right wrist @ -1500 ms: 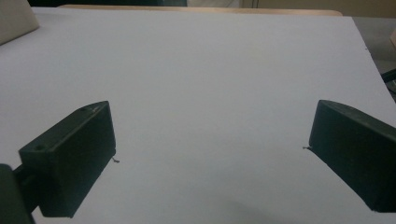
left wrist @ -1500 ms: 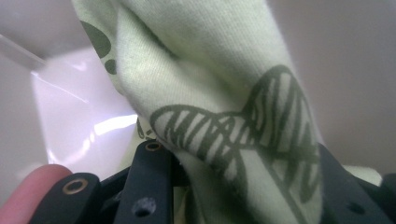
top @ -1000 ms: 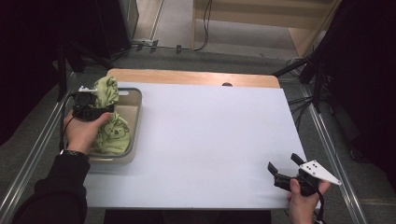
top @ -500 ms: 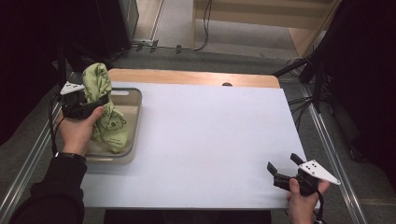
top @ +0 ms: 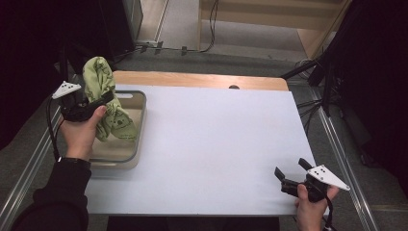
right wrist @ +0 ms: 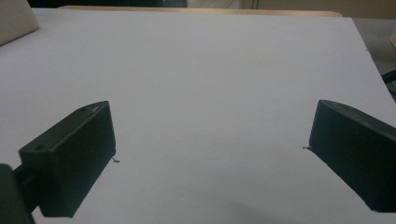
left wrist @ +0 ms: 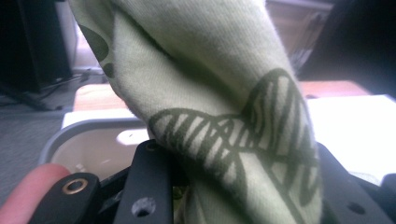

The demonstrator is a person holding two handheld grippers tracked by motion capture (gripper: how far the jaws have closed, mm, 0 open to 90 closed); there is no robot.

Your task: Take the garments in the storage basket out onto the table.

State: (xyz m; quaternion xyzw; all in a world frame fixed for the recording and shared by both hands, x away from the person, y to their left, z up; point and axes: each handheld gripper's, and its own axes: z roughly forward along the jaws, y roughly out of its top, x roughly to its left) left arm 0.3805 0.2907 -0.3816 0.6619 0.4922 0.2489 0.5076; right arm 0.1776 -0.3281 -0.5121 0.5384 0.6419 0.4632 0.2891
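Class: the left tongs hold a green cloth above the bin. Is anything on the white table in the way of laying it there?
Nothing visible: the white table lies bare between the cloth and the right tongs.

Dim surroundings frame a brightly lit white table (top: 216,144), its far right washed out in the left gripper view. There the green cloth (left wrist: 210,93) sits close, sharp in weave but soft-edged.

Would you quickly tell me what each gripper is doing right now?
Left gripper: closed on the green cloth.
Right gripper: jaws open, holding nothing.
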